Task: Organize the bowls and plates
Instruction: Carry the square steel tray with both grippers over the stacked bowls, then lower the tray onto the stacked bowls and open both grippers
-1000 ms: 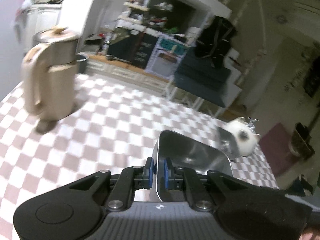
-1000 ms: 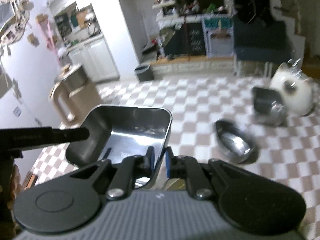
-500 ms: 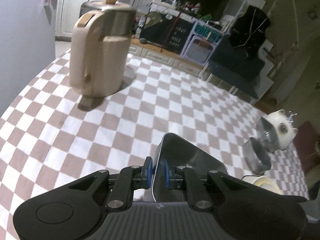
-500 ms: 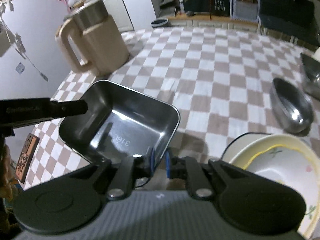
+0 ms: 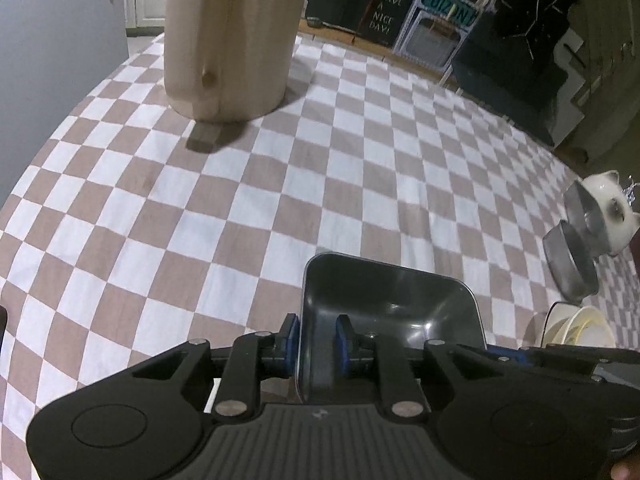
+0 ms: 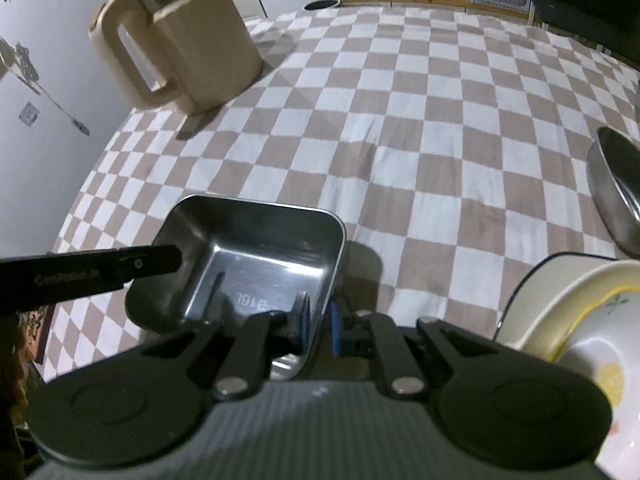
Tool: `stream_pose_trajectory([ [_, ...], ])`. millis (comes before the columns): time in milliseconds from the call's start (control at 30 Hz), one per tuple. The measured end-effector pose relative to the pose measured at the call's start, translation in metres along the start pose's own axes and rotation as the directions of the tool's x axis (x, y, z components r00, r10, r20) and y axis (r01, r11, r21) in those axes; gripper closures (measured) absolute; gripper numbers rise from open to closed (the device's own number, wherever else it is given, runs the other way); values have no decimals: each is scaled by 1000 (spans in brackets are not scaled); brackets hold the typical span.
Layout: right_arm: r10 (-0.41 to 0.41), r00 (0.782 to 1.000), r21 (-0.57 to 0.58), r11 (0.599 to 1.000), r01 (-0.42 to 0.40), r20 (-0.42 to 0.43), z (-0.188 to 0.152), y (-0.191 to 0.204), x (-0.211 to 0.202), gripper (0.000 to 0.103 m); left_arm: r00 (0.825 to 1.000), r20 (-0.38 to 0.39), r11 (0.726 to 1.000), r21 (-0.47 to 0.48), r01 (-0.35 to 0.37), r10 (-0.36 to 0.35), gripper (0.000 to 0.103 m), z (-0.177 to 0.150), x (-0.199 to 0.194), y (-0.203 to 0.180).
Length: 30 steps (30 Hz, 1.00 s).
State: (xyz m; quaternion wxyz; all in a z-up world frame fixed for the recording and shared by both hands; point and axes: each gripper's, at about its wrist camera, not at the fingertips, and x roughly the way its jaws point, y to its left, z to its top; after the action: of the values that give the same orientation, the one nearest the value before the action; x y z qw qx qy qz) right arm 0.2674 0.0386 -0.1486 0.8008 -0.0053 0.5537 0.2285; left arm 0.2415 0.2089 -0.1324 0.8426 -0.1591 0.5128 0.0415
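A square steel tray [image 5: 400,308] sits low over the checked tablecloth [image 5: 280,184], held from two sides. My left gripper [image 5: 317,338] straddles the tray's left wall; its jaws are opening, with a gap between the blue pads and the thin wall. In the right wrist view my right gripper [image 6: 319,324] is shut on the near right wall of the same tray [image 6: 256,248], and the left gripper's finger [image 6: 120,270] reaches over its left rim. Whether the tray's bottom touches the cloth I cannot tell.
A tall beige jug [image 6: 176,44] stands at the far left of the table. At the right are round steel bowls [image 5: 572,264], a white cat-shaped pot [image 5: 612,208], and a cream flowered bowl [image 6: 580,320] stacked on a plate beside my right gripper.
Both grippers have come down towards the table with the tray, tilting more steeply. The left jaws have widened off the tray's wall; the right grip is unchanged.
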Motion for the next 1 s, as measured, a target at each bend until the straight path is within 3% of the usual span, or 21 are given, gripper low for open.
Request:
stream_pose_trajectory([
  [100, 0, 1000, -4, 1000, 0, -14, -1, 2, 5, 89, 1000, -20, 1000, 15, -3, 3, 75, -1, 4, -1],
  [600, 29, 998, 37, 999, -27, -54, -4, 0, 12, 80, 999, -46, 1000, 11, 0, 1, 72, -2, 7, 2],
  [667, 26, 998, 36, 999, -24, -56, -4, 2, 12, 77, 999, -49, 1000, 11, -2, 2, 72, -2, 7, 2],
  [733, 15, 998, 37, 999, -13, -61, -4, 1, 13, 68, 999, -53, 1000, 16, -8, 8, 71, -2, 7, 2],
  [1000, 5, 999, 40, 999, -3, -43, -2, -1, 11, 56, 997, -71, 998, 53, -27, 31, 62, -3, 9, 0],
])
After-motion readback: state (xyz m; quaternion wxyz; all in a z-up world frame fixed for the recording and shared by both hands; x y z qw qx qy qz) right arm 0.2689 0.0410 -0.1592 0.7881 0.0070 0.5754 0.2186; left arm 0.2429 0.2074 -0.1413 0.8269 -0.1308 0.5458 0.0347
